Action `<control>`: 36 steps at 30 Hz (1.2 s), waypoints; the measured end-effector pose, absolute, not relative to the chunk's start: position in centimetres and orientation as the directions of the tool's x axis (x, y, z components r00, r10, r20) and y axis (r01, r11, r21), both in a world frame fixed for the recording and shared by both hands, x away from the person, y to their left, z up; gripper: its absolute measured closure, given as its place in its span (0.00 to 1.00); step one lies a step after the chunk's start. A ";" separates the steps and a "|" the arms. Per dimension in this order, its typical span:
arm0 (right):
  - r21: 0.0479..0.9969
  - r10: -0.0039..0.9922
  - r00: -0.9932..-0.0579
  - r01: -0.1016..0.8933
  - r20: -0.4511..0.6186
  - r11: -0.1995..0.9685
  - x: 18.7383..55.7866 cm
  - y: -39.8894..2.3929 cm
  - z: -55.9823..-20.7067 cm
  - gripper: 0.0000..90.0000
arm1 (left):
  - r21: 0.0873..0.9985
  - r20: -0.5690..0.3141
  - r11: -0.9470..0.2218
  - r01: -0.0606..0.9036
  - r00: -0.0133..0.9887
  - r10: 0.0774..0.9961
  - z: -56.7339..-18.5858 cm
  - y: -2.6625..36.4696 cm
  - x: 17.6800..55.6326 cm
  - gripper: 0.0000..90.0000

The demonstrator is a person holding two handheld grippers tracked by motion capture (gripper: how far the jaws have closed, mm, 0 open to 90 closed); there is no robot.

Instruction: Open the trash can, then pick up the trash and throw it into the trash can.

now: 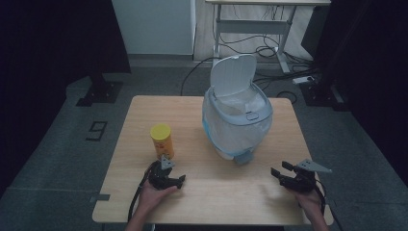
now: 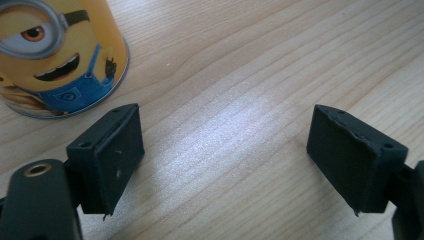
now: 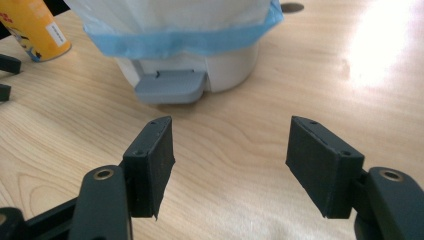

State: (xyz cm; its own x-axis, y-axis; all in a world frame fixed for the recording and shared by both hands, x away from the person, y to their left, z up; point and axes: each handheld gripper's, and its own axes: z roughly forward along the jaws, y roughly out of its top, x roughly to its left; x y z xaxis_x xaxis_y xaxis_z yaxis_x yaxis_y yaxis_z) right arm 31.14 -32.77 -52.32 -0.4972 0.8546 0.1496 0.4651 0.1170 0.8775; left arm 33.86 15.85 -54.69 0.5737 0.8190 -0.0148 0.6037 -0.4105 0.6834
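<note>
Pale wooden worktop (image 1: 202,192): yellow cartoon-printed canister (image 1: 162,140) stands ungrasped just beyond left tool (image 1: 169,182), apparently bound for open lined white pedal bin (image 1: 236,120); right tool (image 1: 281,174) likewise gaping, empty.

Around the work: surface, floor and background

A pale wooden surface (image 1: 269,192) stands on grey carpeted floor (image 1: 57,159). Behind it, a light desk frame (image 1: 250,26) rises over tangled black cables (image 1: 262,50), with a white power strip (image 1: 303,79) nearby. Dark curtains (image 1: 48,43) hang at both sides, and a black bracket (image 1: 97,130) lies on the floor.
</note>
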 end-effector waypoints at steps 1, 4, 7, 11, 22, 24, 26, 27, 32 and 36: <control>0.875 0.856 -0.496 0.470 0.149 0.120 31.1 -32.8 -52.5 0.38 | 0.687 -0.010 -0.413 0.598 0.576 0.817 -54.6 15.9 33.8 0.17; 0.868 0.857 -0.494 0.479 0.144 0.131 31.0 -32.9 -52.9 0.38 | 0.702 -0.006 -0.406 0.585 0.575 0.818 -54.3 15.9 33.7 0.17; 0.865 0.857 -0.495 0.482 0.140 0.137 31.1 -32.9 -53.0 0.39 | 0.724 -0.001 -0.391 0.568 0.568 0.823 -53.7 16.2 33.4 0.17; 0.858 0.856 -0.500 0.490 0.130 0.157 31.2 -32.7 -53.3 0.38 | 0.757 -0.004 -0.356 0.548 0.548 0.836 -52.8 17.0 33.1 0.17; 0.846 0.861 -0.492 0.506 0.124 0.167 31.3 -32.7 -53.6 0.38 | 0.794 -0.034 -0.268 0.545 0.482 0.876 -51.8 19.7 33.0 0.17; 0.844 0.862 -0.492 0.509 0.124 0.169 31.3 -32.7 -53.6 0.38 | 0.796 -0.044 -0.258 0.548 0.477 0.878 -51.8 20.1 33.1 0.16; 0.840 0.863 -0.490 0.514 0.124 0.171 31.4 -32.8 -53.7 0.38 | 0.796 -0.055 -0.247 0.552 0.472 0.880 -51.8 20.5 33.2 0.16; 0.840 0.863 -0.490 0.515 0.123 0.173 31.4 -32.8 -53.7 0.38 | 0.796 -0.058 -0.242 0.554 0.469 0.881 -51.8 20.6 33.3 0.16; 0.834 0.863 -0.492 0.520 0.116 0.184 31.5 -32.8 -53.9 0.38 | 0.791 -0.059 -0.241 0.562 0.463 0.885 -51.9 21.0 33.7 0.14; 0.830 0.865 -0.488 0.527 0.117 0.184 31.6 -32.9 -54.0 0.38 | 0.789 -0.054 -0.241 0.565 0.455 0.889 -51.9 21.4 34.0 0.13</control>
